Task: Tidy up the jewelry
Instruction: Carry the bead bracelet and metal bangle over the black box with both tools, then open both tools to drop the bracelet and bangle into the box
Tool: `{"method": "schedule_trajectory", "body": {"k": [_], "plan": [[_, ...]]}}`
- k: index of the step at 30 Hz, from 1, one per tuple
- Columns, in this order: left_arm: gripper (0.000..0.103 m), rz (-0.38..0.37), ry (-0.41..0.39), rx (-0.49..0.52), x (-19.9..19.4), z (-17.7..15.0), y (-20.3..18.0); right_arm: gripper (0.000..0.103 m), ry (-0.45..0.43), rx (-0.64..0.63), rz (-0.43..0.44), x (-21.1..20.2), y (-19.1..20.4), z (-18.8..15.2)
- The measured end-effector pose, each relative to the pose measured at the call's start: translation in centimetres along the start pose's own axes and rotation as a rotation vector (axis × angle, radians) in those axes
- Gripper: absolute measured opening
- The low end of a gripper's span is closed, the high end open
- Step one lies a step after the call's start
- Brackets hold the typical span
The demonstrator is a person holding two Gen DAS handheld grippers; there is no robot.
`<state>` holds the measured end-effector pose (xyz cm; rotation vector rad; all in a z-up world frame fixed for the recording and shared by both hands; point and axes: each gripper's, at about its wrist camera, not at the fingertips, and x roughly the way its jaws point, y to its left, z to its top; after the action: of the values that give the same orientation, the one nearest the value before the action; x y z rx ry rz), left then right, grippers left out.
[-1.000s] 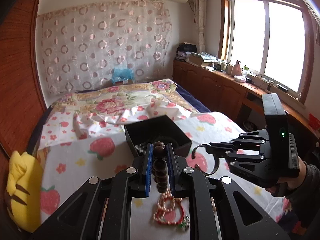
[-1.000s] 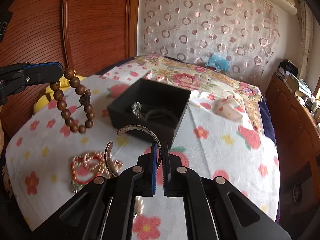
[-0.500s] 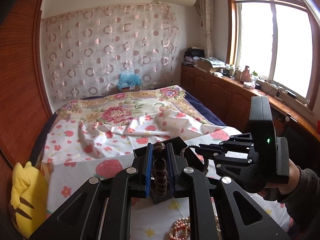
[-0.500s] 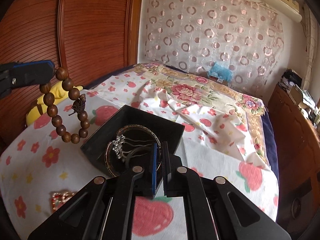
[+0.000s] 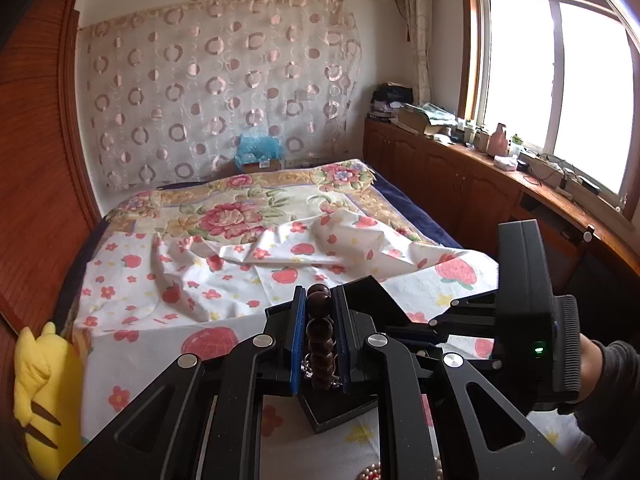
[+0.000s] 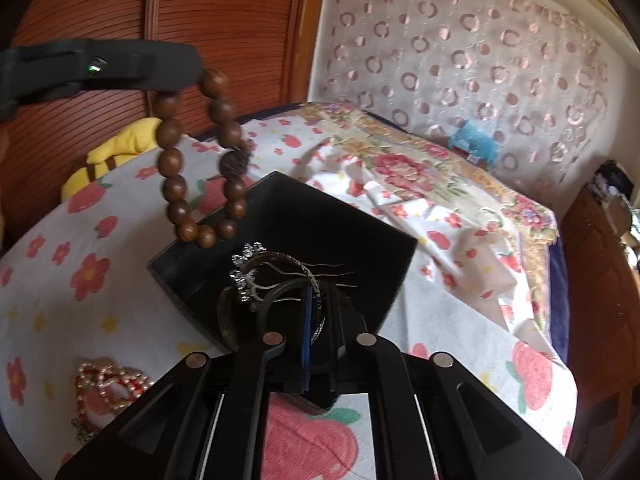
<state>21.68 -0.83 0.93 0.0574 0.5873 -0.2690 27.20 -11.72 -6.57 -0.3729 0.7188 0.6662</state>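
My left gripper (image 5: 319, 300) is shut on a brown wooden bead bracelet (image 5: 320, 340), which hangs over the near left edge of the black jewelry box (image 6: 304, 220) in the right wrist view (image 6: 200, 160). My right gripper (image 6: 320, 296) is shut on a thin metal bangle (image 6: 288, 276) and holds it down inside the box, over a silver hair comb (image 6: 246, 276). The box (image 5: 376, 292) also shows behind my left fingers. A pearl and red bead strand (image 6: 108, 384) lies on the sheet left of the box.
The box sits on a bed with a strawberry-print sheet (image 6: 460, 320). A yellow plush toy (image 5: 40, 392) lies at the left bed edge by the wooden wardrobe (image 6: 200, 12). A wooden cabinet (image 5: 460, 184) runs under the window at the right.
Both grippers moved forward to the box. The right gripper lowered the bangle into the box; the left brought the bead bracelet over the box's edge.
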Motion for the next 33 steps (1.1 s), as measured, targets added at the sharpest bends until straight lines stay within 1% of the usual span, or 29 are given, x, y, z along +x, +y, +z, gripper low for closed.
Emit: {"method": "schedule_trajectory", "body": {"k": [4,9,19,27,31,33], "plan": [[0.013,-0.007,0.013,-0.002,1.1,0.1,0.2,0.015,0.001,0.013,0.029,-0.2,0.1,0.0],[0.013,-0.008,0.029,0.0,2.4,0.2,0.4,0.015,-0.017,0.033,0.029,-0.9,-0.2,-0.1],[0.013,-0.018,0.052,0.007,4.0,0.2,0.3,0.015,-0.041,0.077,-0.008,-2.0,-1.5,-0.7],[0.013,-0.02,0.055,0.009,4.1,0.2,0.2,0.015,-0.04,0.092,-0.022,-2.2,-1.7,-1.3],[0.016,-0.015,0.05,0.005,3.9,0.2,0.3,0.015,-0.047,0.099,-0.024,-2.6,-1.6,-1.4],[0.021,-0.011,0.048,0.0,3.6,0.0,0.3,0.015,-0.052,0.101,-0.025,-2.9,-1.5,-1.6]]}}
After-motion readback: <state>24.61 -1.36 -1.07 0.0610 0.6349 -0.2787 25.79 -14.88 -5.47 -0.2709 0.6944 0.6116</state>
